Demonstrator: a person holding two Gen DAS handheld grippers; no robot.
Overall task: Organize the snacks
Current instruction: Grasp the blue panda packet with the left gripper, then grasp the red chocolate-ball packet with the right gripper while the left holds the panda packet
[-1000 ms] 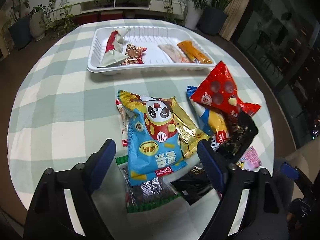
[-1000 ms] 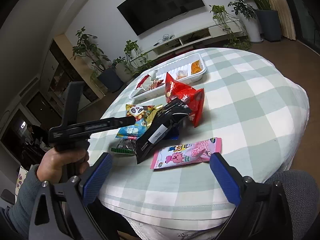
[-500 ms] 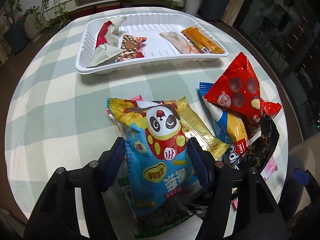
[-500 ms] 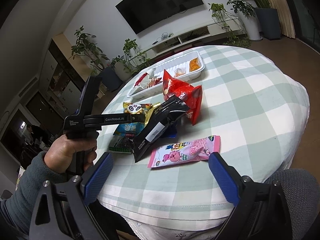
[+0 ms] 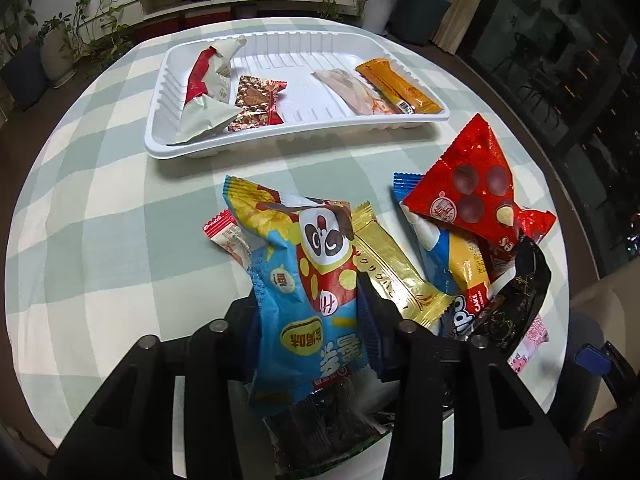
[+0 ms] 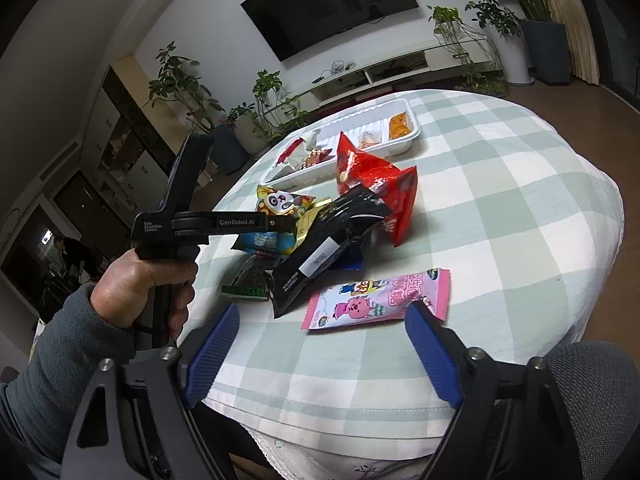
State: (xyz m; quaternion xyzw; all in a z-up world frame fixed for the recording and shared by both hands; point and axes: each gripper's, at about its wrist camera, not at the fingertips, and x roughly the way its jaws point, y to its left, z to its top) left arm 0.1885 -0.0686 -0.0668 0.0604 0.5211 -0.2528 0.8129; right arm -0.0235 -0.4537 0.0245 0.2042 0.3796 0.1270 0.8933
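Observation:
My left gripper [image 5: 310,304] is shut on the blue panda snack bag [image 5: 308,280], which crumples between the fingers above the pile; the bag also shows in the right wrist view [image 6: 280,208]. Around it lie a gold bar [image 5: 392,268], a red triangular bag [image 5: 472,184], a blue-orange pack [image 5: 452,256], a black bag [image 5: 520,292] and a dark green-edged packet [image 5: 320,416]. The white tray [image 5: 304,140] behind holds several snacks. My right gripper [image 6: 324,344] is open and empty at the table's near edge, just before a pink packet [image 6: 380,300].
The round table has a green checked cloth [image 5: 100,208]. A grey chair [image 6: 580,368] stands by the table's edge at the lower right. Plants, a TV [image 6: 332,4] and a low cabinet stand behind the table.
My left gripper has closed from wide open onto the blue panda bag, which now bulges and lifts. The right gripper has hardly moved.

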